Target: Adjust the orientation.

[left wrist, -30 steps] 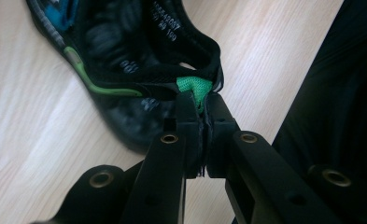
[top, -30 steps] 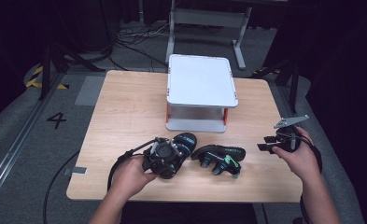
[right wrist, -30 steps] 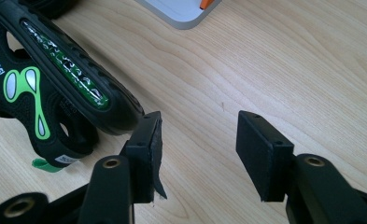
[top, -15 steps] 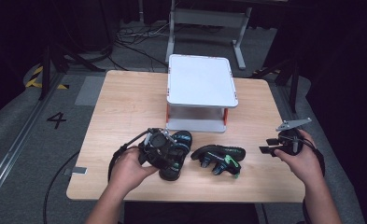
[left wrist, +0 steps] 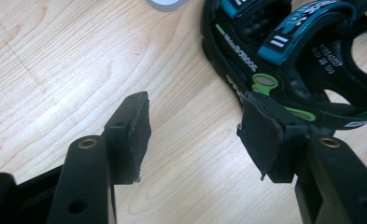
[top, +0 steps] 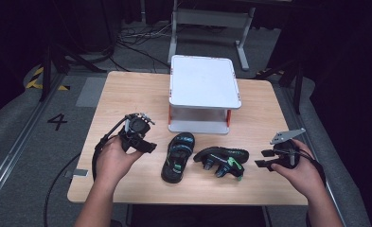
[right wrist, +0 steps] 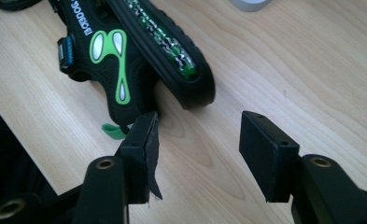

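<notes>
high view shows the wooden table [top: 127, 94] with a white shelf [top: 202, 80], then one sandal [top: 178, 156] standing flat and the other sandal [top: 221, 161] tipped on its side. left gripper [top: 143, 142] has just been opening with nothing between its jaws, and right gripper [top: 266, 158] is open and empty too. the tipped sandal could slide away if the right jaws bump its sole.

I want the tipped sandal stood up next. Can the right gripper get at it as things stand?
Probably yes. The right gripper is open, with bare table between it and the tipped sandal; nothing stands in the way.
</notes>
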`<state>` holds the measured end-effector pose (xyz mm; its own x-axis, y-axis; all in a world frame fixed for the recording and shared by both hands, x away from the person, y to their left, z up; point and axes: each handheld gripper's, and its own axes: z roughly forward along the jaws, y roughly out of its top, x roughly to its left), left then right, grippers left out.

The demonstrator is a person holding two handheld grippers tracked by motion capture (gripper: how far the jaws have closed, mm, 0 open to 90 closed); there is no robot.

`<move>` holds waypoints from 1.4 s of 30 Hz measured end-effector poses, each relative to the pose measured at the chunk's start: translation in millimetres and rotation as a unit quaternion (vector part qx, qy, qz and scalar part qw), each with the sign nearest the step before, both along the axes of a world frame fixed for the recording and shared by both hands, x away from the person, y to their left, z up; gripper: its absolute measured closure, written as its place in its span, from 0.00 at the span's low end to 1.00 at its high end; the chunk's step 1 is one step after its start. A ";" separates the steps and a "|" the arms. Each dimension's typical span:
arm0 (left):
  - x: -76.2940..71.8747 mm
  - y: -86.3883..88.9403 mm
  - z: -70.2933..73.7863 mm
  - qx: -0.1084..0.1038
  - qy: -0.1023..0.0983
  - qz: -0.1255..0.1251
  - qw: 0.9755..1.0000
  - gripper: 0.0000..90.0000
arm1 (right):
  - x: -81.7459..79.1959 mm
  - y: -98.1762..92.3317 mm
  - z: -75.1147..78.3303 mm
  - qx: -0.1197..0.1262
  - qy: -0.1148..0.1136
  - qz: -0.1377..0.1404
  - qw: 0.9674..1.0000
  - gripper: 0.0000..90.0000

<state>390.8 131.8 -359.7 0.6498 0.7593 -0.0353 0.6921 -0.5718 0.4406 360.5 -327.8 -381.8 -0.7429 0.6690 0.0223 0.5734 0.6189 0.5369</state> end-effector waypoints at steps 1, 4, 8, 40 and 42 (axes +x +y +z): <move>0.6 0.8 -0.7 -0.002 0.003 0.001 1.000 0.47 | -0.4 1.4 -0.6 -0.001 0.002 0.002 1.000 0.54; 1.9 1.1 -5.3 0.003 0.021 -0.004 1.000 0.47 | -2.2 8.3 -2.7 -0.007 0.009 0.015 1.000 0.54; 2.4 -2.5 -11.0 0.013 0.029 -0.010 0.999 0.47 | -4.1 17.4 -6.2 -0.015 0.021 0.032 0.999 0.54; -1.6 -2.6 -24.4 0.018 0.045 -0.012 0.999 0.47 | -2.0 69.5 -56.8 -0.104 0.132 0.027 0.985 0.52; -2.7 -3.2 -25.2 0.018 0.045 -0.012 0.999 0.47 | -1.2 71.5 -58.4 -0.106 0.137 0.018 0.985 0.52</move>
